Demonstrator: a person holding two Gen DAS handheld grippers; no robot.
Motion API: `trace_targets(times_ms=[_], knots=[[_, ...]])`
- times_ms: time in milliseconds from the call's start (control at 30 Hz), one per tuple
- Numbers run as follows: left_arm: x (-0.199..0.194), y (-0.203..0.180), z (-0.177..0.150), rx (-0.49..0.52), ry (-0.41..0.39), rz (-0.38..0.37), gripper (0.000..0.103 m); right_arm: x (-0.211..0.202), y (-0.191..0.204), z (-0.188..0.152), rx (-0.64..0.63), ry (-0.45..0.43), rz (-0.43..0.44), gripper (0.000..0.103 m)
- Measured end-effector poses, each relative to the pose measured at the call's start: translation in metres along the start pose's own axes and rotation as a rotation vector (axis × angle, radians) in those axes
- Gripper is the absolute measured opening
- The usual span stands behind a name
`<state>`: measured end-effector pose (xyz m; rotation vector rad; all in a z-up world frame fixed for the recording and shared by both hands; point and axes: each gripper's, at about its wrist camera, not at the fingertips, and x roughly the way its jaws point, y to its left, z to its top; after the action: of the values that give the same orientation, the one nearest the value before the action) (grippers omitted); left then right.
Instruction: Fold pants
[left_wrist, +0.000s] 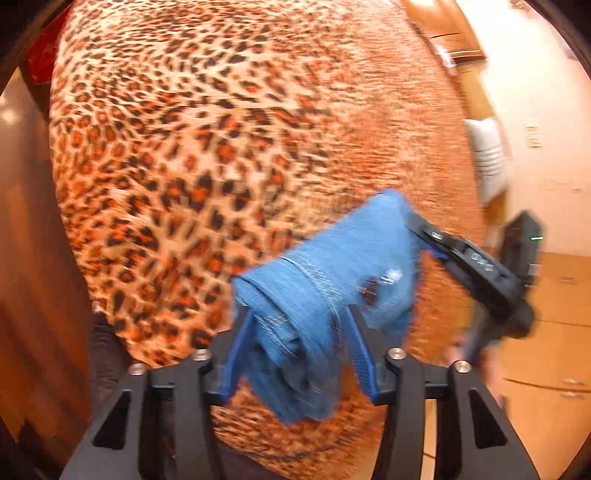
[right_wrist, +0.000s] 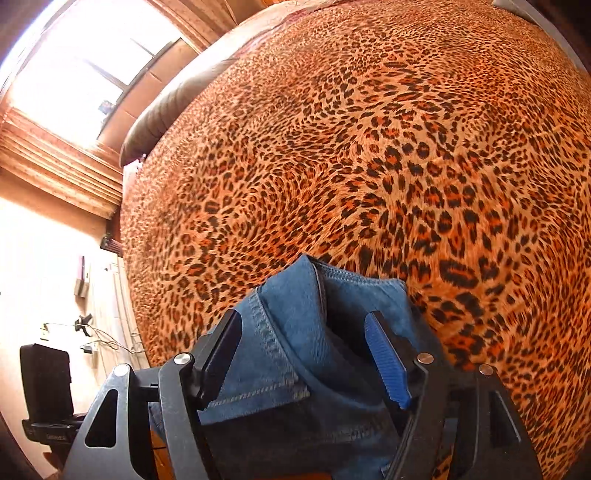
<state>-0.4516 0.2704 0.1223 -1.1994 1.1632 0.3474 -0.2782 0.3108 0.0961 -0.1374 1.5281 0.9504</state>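
So both claws are hanging onto the same pair of blue jeans (left_wrist: 325, 266) above a bed with a leopard-print cover (left_wrist: 221, 129). The denim is bunched up and lifted off the cover rather than lying flat, sitting over the bed's near edge.

From the left wrist view, the left claw (left_wrist: 295, 328) has its blue pads on either side of a thick rolled wad of the denim with a stitched seam running across it, so it's pinching the jeans with its jaws partly spread around the bulk. That shot is pretty motion-blurred. Off to the right of it you can see the right claw (left_wrist: 413, 225) coming in at an angle, its tip buried in the far end of the same bundle, near a metal button or rivet.

The right wrist view is sharper: the right claw (right_wrist: 306, 336) has a folded layer of jeans (right_wrist: 280, 332) with a hem line between its fingers. One pad presses the fabric; the blue ribbed pad on the other side I can't tell.

Past the bed's left edge there's a bright window (right_wrist: 74, 74).
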Motion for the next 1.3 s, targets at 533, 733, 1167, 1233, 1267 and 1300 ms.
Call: trace_targets(times_ms=[533, 733, 1167, 1233, 1267, 1300], knots=[[-0.020, -0.047, -0.028, 0.245, 0.013, 0.077, 0.032, -0.056, 0.020, -0.049, -0.048, -0.114, 0.071, 0.028], [0.052, -0.066, -0.028, 0.430, 0.078, 0.337, 0.027, -0.004, -0.009, -0.068, 0.075, -0.016, -0.024, 0.017], [0.006, -0.160, 0.044, 0.681, 0.136, 0.232, 0.066, -0.099, -0.087, -0.179, 0.561, -0.269, 0.014, 0.060], [0.033, -0.164, 0.067, 0.662, 0.214, 0.212, 0.066, -0.086, -0.090, -0.195, 0.655, -0.270, 0.060, 0.060], [0.044, -0.166, 0.075, 0.655, 0.245, 0.206, 0.066, -0.077, -0.087, -0.199, 0.694, -0.280, 0.066, 0.060], [0.055, -0.167, 0.082, 0.651, 0.294, 0.197, 0.066, -0.070, -0.084, -0.200, 0.722, -0.288, 0.065, 0.060]])
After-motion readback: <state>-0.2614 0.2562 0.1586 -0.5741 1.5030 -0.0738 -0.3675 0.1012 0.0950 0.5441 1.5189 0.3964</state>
